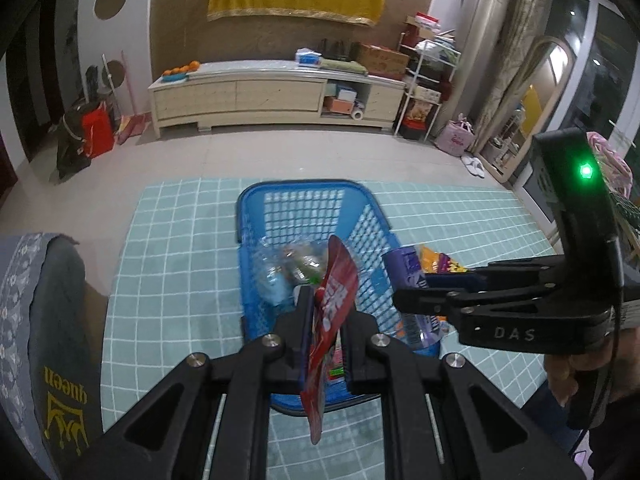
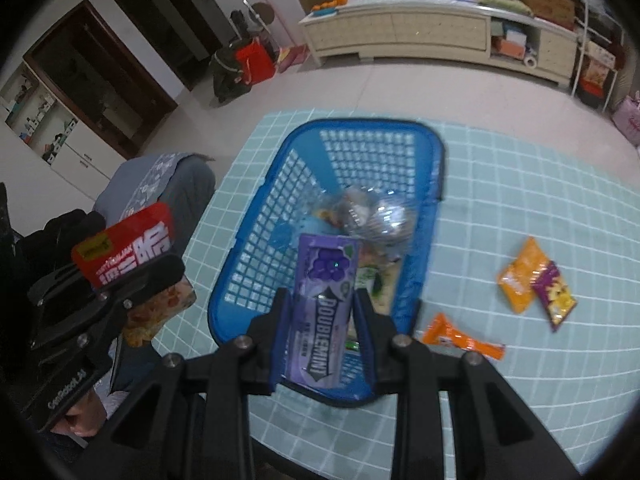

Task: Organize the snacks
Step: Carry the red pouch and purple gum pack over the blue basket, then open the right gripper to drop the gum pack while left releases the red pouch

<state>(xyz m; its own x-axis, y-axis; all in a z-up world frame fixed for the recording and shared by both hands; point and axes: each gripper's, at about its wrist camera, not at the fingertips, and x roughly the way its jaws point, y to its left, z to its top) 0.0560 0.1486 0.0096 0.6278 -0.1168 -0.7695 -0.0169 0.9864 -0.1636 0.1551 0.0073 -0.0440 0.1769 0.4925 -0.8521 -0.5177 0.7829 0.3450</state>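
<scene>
Red packet [image 1: 332, 320] is pinched edge-on in my left tongs, standing upright at lower centre of that view, white lettering showing. Purple Doublemint pack [image 2: 322, 312] sits flat between my right tongs, lower centre, grape picture on top. Both hang over the blue basket [image 2: 264, 236] (crinkly clear-wrapped snacks already inside). Right of the frame, on the checked cloth: orange packet [image 2: 520, 276], purple packet [image 2: 554, 296] overlapping it, orange bar [image 2: 460, 338].

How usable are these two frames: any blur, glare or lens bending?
Left wrist view: sharp; fisheye bows the teal checked tablecloth; a green indicator light flares on the other gripper. Right wrist view: softer, the blue plastic basket rim smeared; dark corner vignetting in both.
</scene>
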